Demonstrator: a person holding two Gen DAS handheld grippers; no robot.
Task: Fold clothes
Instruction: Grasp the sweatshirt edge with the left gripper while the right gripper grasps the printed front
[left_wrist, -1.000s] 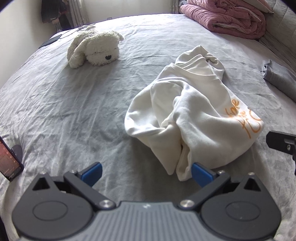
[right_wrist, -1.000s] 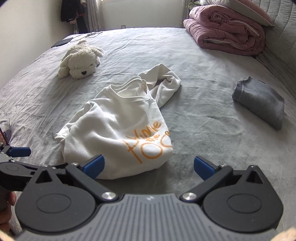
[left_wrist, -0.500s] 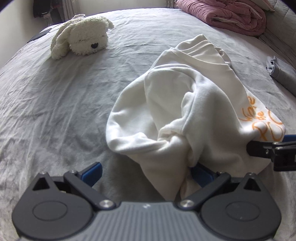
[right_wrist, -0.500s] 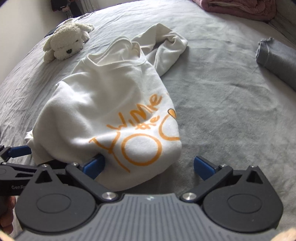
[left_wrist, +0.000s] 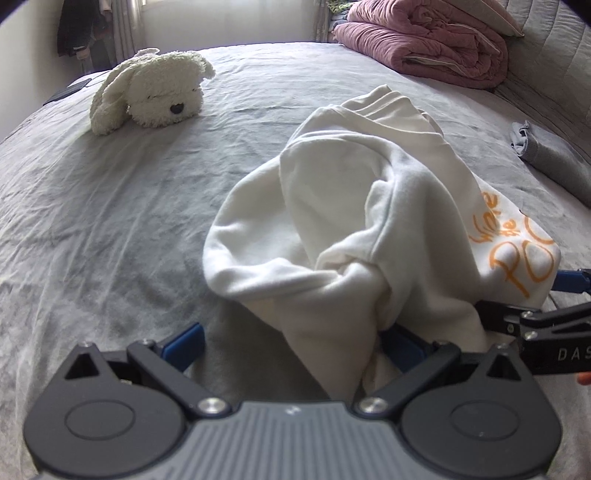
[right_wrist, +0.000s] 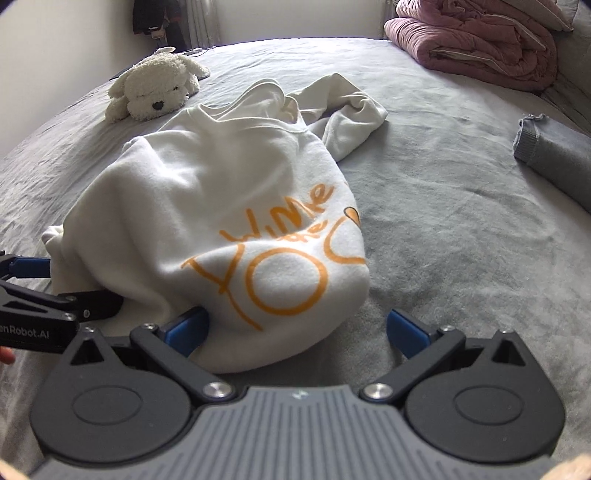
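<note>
Fingers of both grippers: spread wide, gripping nothing. Left gripper (left_wrist: 291, 341): low on the grey bed (left_wrist: 110, 206), near edge of the white sweatshirt (left_wrist: 332, 221) lying between its blue pads, cloth against the right pad (left_wrist: 406, 347). Right gripper (right_wrist: 297, 330): sweatshirt hem between its pads, left pad (right_wrist: 188, 328) touching cloth. Sweatshirt: crumpled mound with orange lettering (right_wrist: 273, 258), mid-bed, one sleeve (right_wrist: 351, 122) trailing away. Plush dog (right_wrist: 155, 86): beyond the sweatshirt, apart. Pink quilt (right_wrist: 476, 40): far beyond the sweatshirt. Folded grey garment (right_wrist: 554, 155): well right of the sweatshirt.
</note>
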